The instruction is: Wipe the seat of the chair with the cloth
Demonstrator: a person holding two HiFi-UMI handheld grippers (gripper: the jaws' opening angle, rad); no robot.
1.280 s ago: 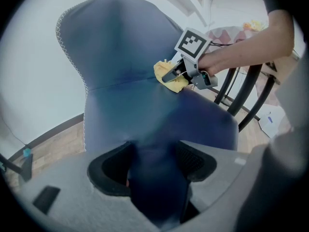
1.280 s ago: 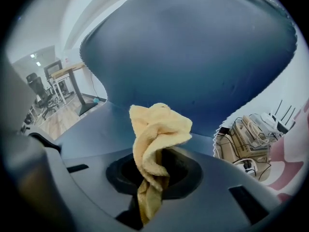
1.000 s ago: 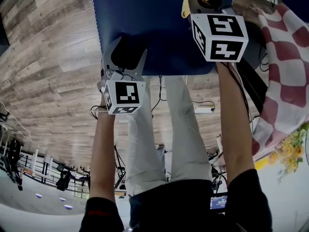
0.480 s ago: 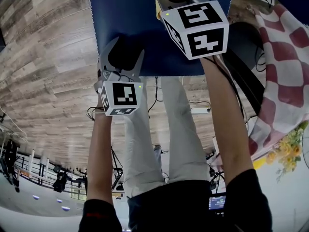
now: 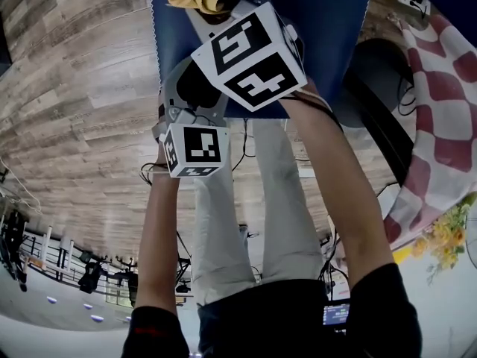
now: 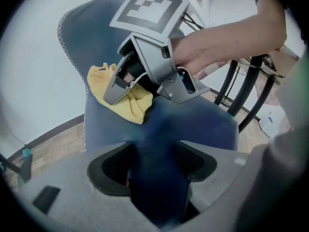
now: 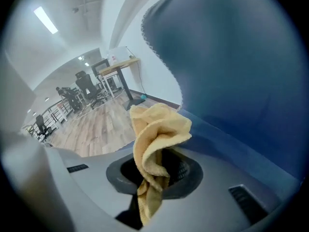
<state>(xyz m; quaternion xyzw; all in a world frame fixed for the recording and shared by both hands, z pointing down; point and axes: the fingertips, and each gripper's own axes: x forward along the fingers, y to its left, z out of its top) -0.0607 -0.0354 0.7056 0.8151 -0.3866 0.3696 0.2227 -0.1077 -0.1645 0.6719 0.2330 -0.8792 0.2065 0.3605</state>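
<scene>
- Chair seat point(image 5: 328, 21): flat panel in blue woven upholstery, with white zigzag stitching along its edge.
- Cloth point(image 7: 157, 144): yellow terry fabric, crumpled into soft folds. It rests against the seat surface, towards the seat's left side in the head view.
- Left tongs point(image 6: 157, 166): grey moulded body with dark ribbed pads. They are closed onto the front edge of the seat, and blue fabric fills the gap.
- Right tongs point(image 7: 155, 175): clamped on the cloth, which bunches up out of the gap.
- Floor point(image 5: 82, 110): grey-brown wood-grain planks.
</scene>
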